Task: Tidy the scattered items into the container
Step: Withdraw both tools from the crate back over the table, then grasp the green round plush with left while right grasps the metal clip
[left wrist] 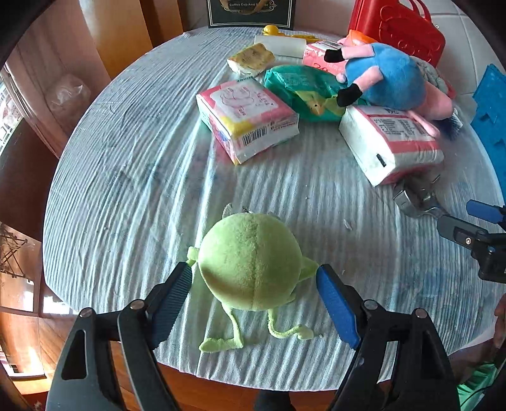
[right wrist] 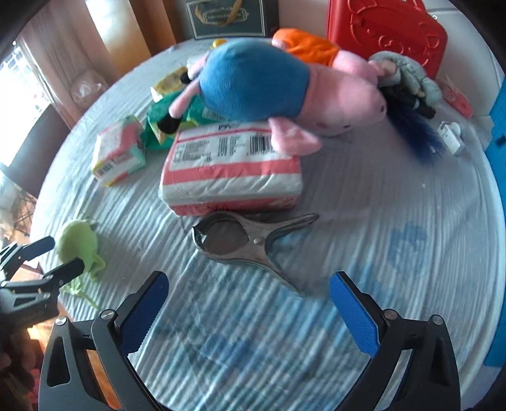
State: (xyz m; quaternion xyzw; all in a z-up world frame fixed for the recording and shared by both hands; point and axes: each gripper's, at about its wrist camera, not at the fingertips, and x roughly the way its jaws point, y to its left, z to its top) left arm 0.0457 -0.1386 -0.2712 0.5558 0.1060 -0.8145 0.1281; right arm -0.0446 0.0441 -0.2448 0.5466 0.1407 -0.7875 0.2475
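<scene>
A round green plush point(left wrist: 249, 262) lies near the front edge of the striped tablecloth point(left wrist: 132, 189). My left gripper point(left wrist: 254, 269) is open and straddles it, a finger on each side with small gaps to the plush. The right wrist view shows the same gripper point(right wrist: 64, 253) at the green plush point(right wrist: 77, 243). A metal clip point(right wrist: 246, 240) lies in front of a pink-and-white tissue pack point(right wrist: 231, 170). My right gripper point(right wrist: 249, 278) hovers open just short of the clip, nothing between its pads. A red plastic case point(right wrist: 385, 31) stands at the back right.
A pig plush in blue point(right wrist: 268, 82) rests on the tissue pack. Another tissue pack point(left wrist: 246, 120), a teal packet point(left wrist: 300, 91) and a yellow snack bag point(left wrist: 251, 58) lie mid-table. A blue plastic piece point(left wrist: 490, 120) sits at the right edge. A dark box point(left wrist: 251, 12) stands behind.
</scene>
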